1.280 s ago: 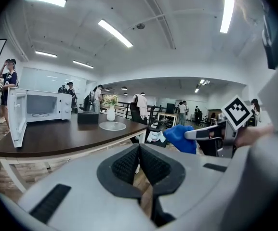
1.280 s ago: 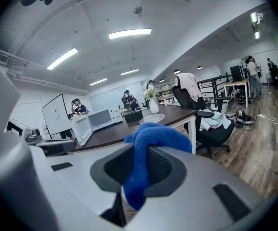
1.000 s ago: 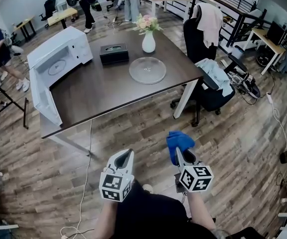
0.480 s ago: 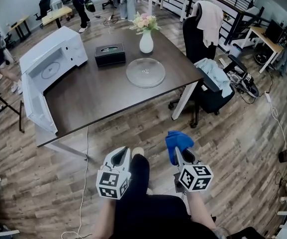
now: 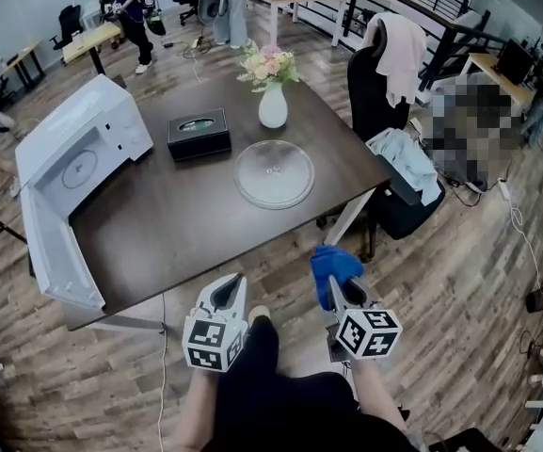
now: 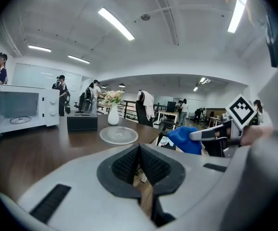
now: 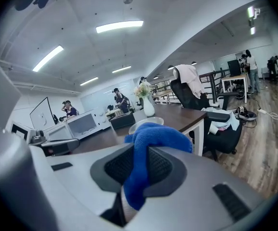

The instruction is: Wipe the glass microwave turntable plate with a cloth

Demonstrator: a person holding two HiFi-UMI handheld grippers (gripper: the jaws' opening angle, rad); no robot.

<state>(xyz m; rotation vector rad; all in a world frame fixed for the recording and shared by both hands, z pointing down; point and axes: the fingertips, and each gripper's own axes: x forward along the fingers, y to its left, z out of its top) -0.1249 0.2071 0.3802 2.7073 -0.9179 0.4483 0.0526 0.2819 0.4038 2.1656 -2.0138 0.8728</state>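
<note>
The clear glass turntable plate [image 5: 274,172] lies flat on the dark table [image 5: 177,224], right of centre; it also shows as a pale disc [image 6: 118,135] in the left gripper view and partly behind the cloth [image 7: 146,122] in the right gripper view. My right gripper [image 5: 333,284] is shut on a blue cloth [image 5: 333,264], held over the floor just short of the table's near edge. That blue cloth [image 7: 151,143] bulges out between the jaws. My left gripper [image 5: 227,293] is shut and holds nothing, at the table's near edge.
A white microwave [image 5: 73,163] with its door open stands at the table's left. A black tissue box [image 5: 199,133] and a white vase of flowers [image 5: 272,102] sit behind the plate. Office chairs [image 5: 393,149] stand right of the table. People stand far off.
The table and plate have come nearer to me and both grippers; the grippers keep their pose and hold.
</note>
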